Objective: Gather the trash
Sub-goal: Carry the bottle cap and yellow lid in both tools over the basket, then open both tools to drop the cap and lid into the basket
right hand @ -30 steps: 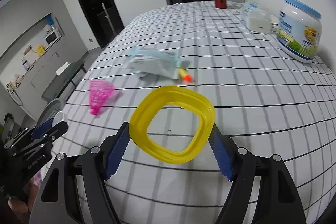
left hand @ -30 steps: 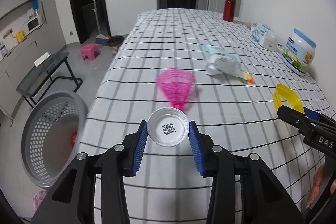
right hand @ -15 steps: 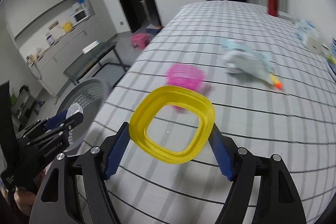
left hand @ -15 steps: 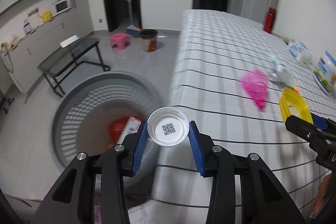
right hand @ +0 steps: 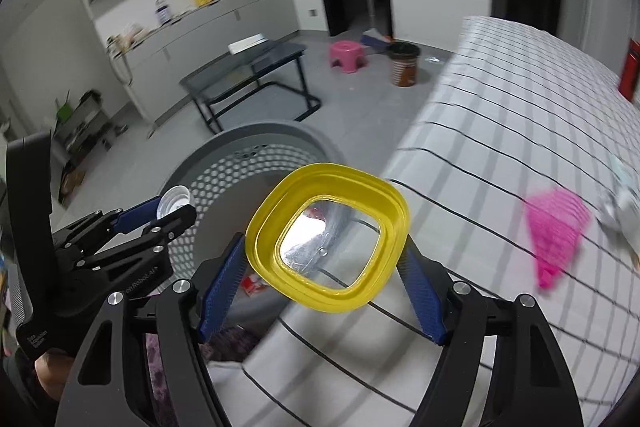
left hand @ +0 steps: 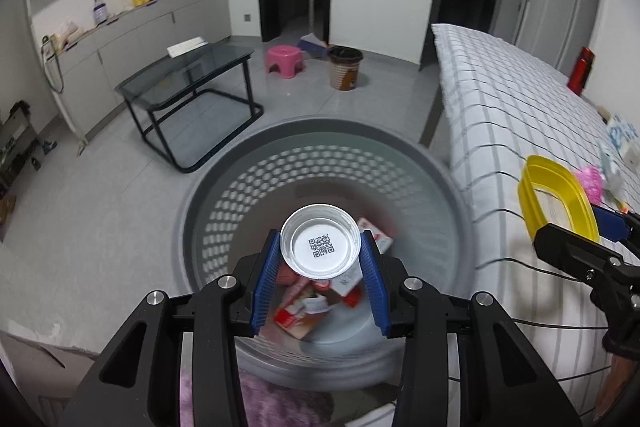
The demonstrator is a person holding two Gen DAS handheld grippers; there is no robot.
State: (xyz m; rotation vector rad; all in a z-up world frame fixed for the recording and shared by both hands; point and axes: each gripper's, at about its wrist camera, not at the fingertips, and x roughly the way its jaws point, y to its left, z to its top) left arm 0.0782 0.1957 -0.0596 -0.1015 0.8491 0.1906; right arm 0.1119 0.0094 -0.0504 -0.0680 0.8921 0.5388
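My left gripper (left hand: 320,251) is shut on a small clear plastic cup (left hand: 319,246) with a QR code on its base and holds it over the grey perforated basket (left hand: 256,187) on the floor. Red and white wrappers (left hand: 304,307) lie inside the basket. My right gripper (right hand: 326,259) is shut on a yellow square lid (right hand: 327,239) with a clear centre, at the table's edge next to the basket (right hand: 240,167). The lid (left hand: 556,199) and the right gripper (left hand: 600,239) show in the left view; the cup (right hand: 173,201) shows in the right view.
The checked tablecloth (left hand: 520,115) carries a pink net (right hand: 556,231), a crumpled pack (right hand: 624,203) and a red bottle (left hand: 580,71). On the floor stand a glass side table (left hand: 188,83), a pink stool (left hand: 285,61) and a small bin (left hand: 346,69). A purple mat (left hand: 280,403) lies below.
Both grippers have swung left from over the table toward the basket. The left one now holds the cup directly over the basket; the right one with the lid has reached the table edge.
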